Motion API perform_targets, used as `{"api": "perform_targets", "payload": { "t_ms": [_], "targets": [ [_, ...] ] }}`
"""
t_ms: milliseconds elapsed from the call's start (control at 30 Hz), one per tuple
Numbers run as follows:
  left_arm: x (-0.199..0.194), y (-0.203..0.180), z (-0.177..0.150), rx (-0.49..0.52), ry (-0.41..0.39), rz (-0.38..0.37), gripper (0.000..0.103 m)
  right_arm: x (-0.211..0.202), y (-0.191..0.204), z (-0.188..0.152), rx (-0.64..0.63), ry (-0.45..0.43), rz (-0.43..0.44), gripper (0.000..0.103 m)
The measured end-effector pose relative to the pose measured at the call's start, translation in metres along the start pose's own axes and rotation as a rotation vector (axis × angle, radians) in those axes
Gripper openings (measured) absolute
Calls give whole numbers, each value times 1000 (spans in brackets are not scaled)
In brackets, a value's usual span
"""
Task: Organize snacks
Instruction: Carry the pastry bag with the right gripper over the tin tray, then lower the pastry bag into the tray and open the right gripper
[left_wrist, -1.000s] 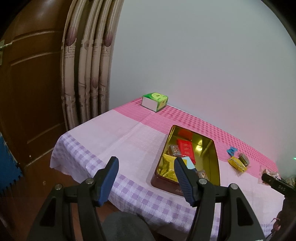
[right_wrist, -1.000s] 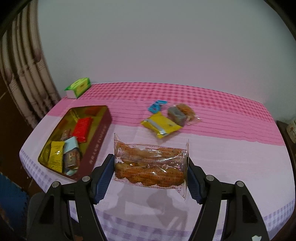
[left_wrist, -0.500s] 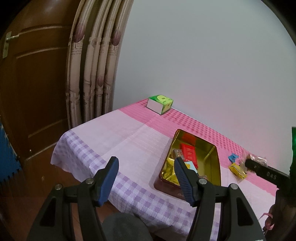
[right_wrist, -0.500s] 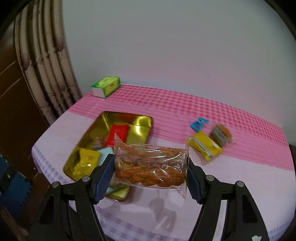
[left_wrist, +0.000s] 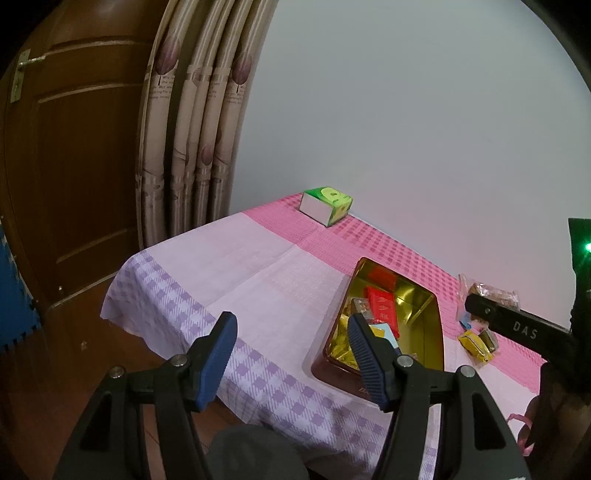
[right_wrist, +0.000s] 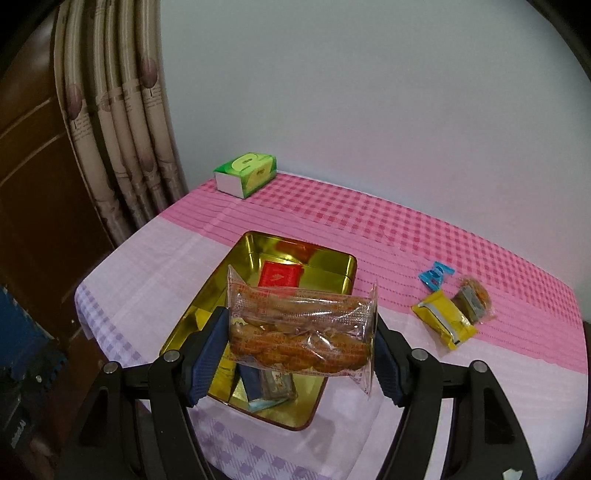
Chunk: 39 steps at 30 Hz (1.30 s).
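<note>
My right gripper (right_wrist: 299, 354) is shut on a clear bag of twisted fried dough sticks (right_wrist: 299, 328), held in the air above the near half of a gold tin (right_wrist: 332, 271). The tin holds a red packet (right_wrist: 279, 275), yellow packets and a few small wrapped snacks. On the cloth to its right lie a yellow packet (right_wrist: 443, 323), a blue candy (right_wrist: 436, 275) and a brown-and-grey wrapped snack (right_wrist: 472, 299). My left gripper (left_wrist: 291, 354) hangs open and empty off the table's near corner. In its view the tin (left_wrist: 430, 332) is ahead and the right gripper's arm (left_wrist: 517, 328) enters from the right.
A green and white tissue box (right_wrist: 245, 173) sits at the table's far left corner by the wall. A curtain (right_wrist: 118, 140) and a wooden door (left_wrist: 74, 166) stand left of the table. The pink and lilac checked cloth (right_wrist: 369, 221) covers the table.
My right gripper carried the dough-stick bag leftward from the bare cloth until it is over the tin. The left gripper stayed put, rolling slightly; the right arm has come further into its view.
</note>
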<state>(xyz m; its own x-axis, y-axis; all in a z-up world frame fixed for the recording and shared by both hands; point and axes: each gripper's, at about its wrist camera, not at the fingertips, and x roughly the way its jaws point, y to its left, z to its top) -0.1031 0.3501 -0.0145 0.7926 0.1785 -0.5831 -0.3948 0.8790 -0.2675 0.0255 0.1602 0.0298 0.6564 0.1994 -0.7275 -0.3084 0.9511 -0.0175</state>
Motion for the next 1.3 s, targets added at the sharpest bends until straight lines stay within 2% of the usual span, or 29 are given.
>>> {"api": "perform_targets", "payload": {
  "t_ms": [667,1000,1133,1300],
  "targets": [
    [18,6,-1,-33,47,9,63,55,12,4,-17,71,-16,68],
    [27,11,-2,-47,81,19,63,102,0,-15,0,176,-44,69],
    [30,9,-3,-40,92,20,63,112,-1,-26,12,207,-29,73],
    [29,3,-4,-10,85,19,63,107,-8,-30,39,196,-13,77]
  ]
}}
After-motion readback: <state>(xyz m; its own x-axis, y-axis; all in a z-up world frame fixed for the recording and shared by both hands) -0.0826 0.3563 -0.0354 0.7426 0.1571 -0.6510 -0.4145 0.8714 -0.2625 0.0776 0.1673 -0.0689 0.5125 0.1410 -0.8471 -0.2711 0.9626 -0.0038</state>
